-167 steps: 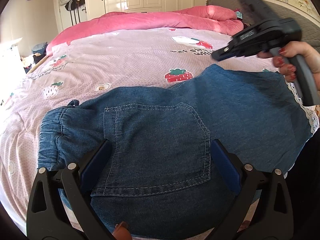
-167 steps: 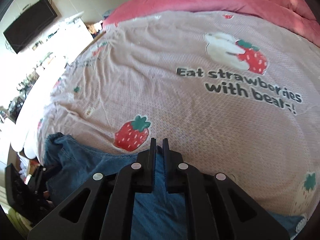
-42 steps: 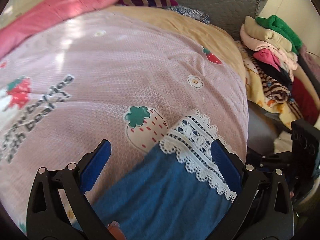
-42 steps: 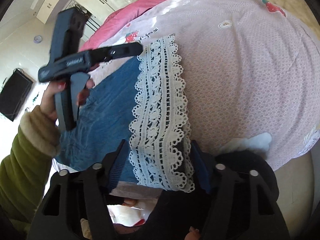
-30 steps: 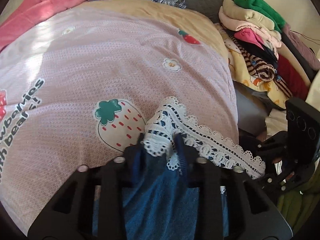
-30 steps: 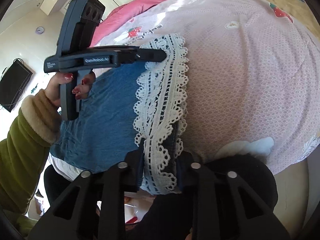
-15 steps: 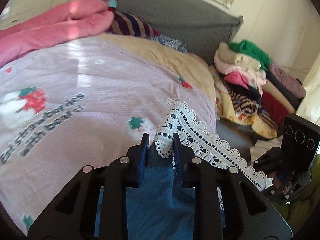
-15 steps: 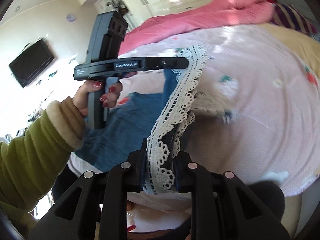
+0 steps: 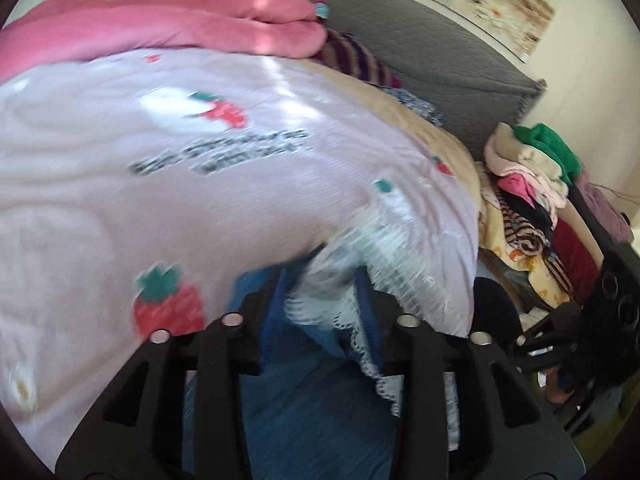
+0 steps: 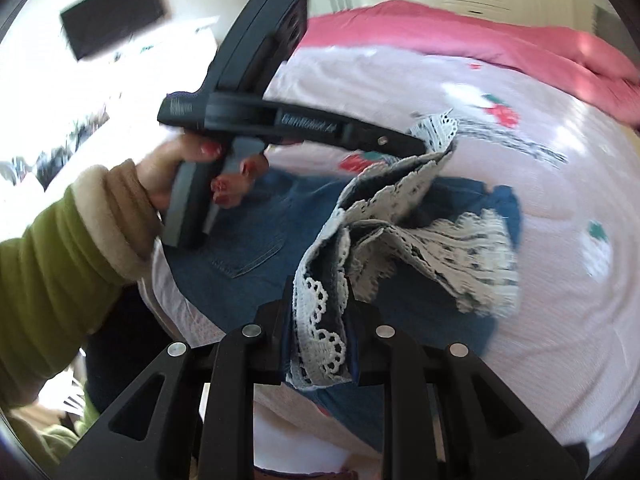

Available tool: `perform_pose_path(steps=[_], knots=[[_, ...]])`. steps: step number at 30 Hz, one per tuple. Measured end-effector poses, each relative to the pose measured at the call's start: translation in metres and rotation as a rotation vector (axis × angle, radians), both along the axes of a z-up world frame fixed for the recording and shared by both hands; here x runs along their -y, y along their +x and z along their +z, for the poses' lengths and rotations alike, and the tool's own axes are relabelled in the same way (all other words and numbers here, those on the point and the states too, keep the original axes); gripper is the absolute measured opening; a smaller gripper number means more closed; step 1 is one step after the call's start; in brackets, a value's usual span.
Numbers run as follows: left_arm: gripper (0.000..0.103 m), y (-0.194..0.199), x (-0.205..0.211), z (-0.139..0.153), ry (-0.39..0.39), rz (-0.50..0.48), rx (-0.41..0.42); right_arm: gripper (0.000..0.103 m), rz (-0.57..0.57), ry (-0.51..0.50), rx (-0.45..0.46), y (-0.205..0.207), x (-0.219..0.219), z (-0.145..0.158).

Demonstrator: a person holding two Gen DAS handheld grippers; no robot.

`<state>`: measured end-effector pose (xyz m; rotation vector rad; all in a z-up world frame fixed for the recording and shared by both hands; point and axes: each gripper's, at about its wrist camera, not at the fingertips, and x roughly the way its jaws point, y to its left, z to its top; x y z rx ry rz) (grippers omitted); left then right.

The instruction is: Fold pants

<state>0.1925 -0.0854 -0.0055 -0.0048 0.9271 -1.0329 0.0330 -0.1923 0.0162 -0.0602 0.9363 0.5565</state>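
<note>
Blue denim pants (image 10: 256, 276) with a white lace hem (image 10: 448, 248) lie on the pink strawberry bedspread (image 10: 560, 280). My right gripper (image 10: 318, 300) is shut on the near corner of the lace hem (image 10: 320, 320). My left gripper (image 9: 322, 288) is shut on the other hem corner (image 9: 332, 300); in the right wrist view it (image 10: 420, 146) holds the hem lifted above the pants. The hem end hangs in the air, carried over the denim. The left wrist view is motion-blurred.
A pink duvet (image 9: 160, 28) lies along the far side of the bed. A grey headboard (image 9: 420, 52) stands behind. A pile of folded clothes (image 9: 536, 184) sits at the bed's right. A black TV (image 10: 114, 12) hangs on the wall.
Both grippers closed on the lace hem corners, lifted them off the bed and carried the leg end across over the denim toward the waist.
</note>
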Motion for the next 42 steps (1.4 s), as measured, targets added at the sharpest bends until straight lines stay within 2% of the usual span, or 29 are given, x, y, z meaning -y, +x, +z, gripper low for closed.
perform_pose_path(steps=[3, 5, 6, 7, 9, 10, 13, 15, 17, 19, 21, 24, 27, 30, 33, 35, 36, 37, 38, 39, 42], knots=[[0.05, 0.0, -0.022, -0.001, 0.002, 0.044, 0.0, 0.02, 0.034, -0.062, -0.013, 0.003, -0.025, -0.016], [0.061, 0.0, -0.036, 0.004, -0.021, 0.092, 0.004, 0.023, 0.043, -0.092, -0.016, 0.003, -0.036, -0.024], [0.066, 0.0, -0.044, 0.006, -0.041, 0.113, 0.008, 0.028, 0.05, -0.097, -0.011, 0.001, -0.045, -0.027], [0.067, -0.001, -0.048, 0.009, -0.054, 0.129, 0.014, 0.041, 0.063, -0.096, -0.006, -0.001, -0.051, -0.028], [0.071, -0.005, -0.06, 0.018, -0.083, 0.184, 0.031, 0.057, 0.099, -0.073, 0.007, -0.009, -0.057, -0.027], [0.072, -0.008, -0.066, 0.023, -0.091, 0.22, 0.048, 0.06, 0.122, -0.058, 0.019, -0.015, -0.059, -0.025], [0.073, -0.024, -0.079, 0.035, -0.107, 0.288, 0.086, 0.059, 0.166, 0.006, 0.04, -0.031, -0.051, -0.014], [0.076, -0.037, -0.085, 0.039, -0.096, 0.329, 0.103, 0.059, 0.134, 0.042, 0.049, -0.036, -0.033, -0.004], [0.078, -0.055, -0.088, 0.043, -0.05, 0.379, 0.137, 0.06, 0.074, 0.093, 0.053, -0.036, -0.008, 0.007], [0.079, -0.074, -0.089, 0.045, -0.033, 0.404, 0.158, 0.066, -0.012, 0.117, 0.06, -0.029, 0.017, 0.014], [0.081, -0.094, -0.092, 0.045, -0.046, 0.412, 0.155, 0.067, -0.116, 0.118, 0.056, -0.018, 0.045, 0.017], [0.082, -0.124, -0.087, 0.044, -0.058, 0.398, 0.161, 0.067, -0.22, 0.146, -0.007, 0.001, 0.075, 0.009], [0.083, -0.152, -0.069, 0.041, 0.018, 0.366, 0.24, 0.067, -0.254, 0.214, -0.066, 0.019, 0.088, 0.002], [0.083, -0.171, -0.05, 0.029, 0.056, 0.333, 0.246, 0.067, -0.267, 0.214, -0.078, 0.033, 0.089, -0.003], [0.083, -0.187, -0.034, 0.015, 0.108, 0.303, 0.267, 0.062, -0.263, 0.201, -0.089, 0.041, 0.085, -0.008], [0.083, -0.192, -0.026, 0.005, 0.162, 0.304, 0.29, 0.052, -0.251, 0.19, -0.1, 0.045, 0.084, -0.011], [0.082, -0.194, -0.025, 0.003, 0.169, 0.302, 0.292, 0.038, -0.237, 0.175, -0.11, 0.047, 0.082, -0.014], [0.08, -0.197, -0.023, 0.0, 0.178, 0.303, 0.3, 0.019, -0.219, 0.156, -0.116, 0.047, 0.08, -0.018], [0.071, -0.199, -0.022, -0.002, 0.183, 0.302, 0.303, 0.012, -0.213, 0.142, -0.121, 0.047, 0.079, -0.02], [0.066, -0.201, -0.021, -0.004, 0.187, 0.287, 0.304, 0.011, -0.215, 0.151, -0.128, 0.047, 0.079, -0.021], [0.064, -0.201, -0.016, -0.013, 0.211, 0.265, 0.279, 0.01, -0.204, 0.225, -0.122, 0.05, 0.077, -0.01]])
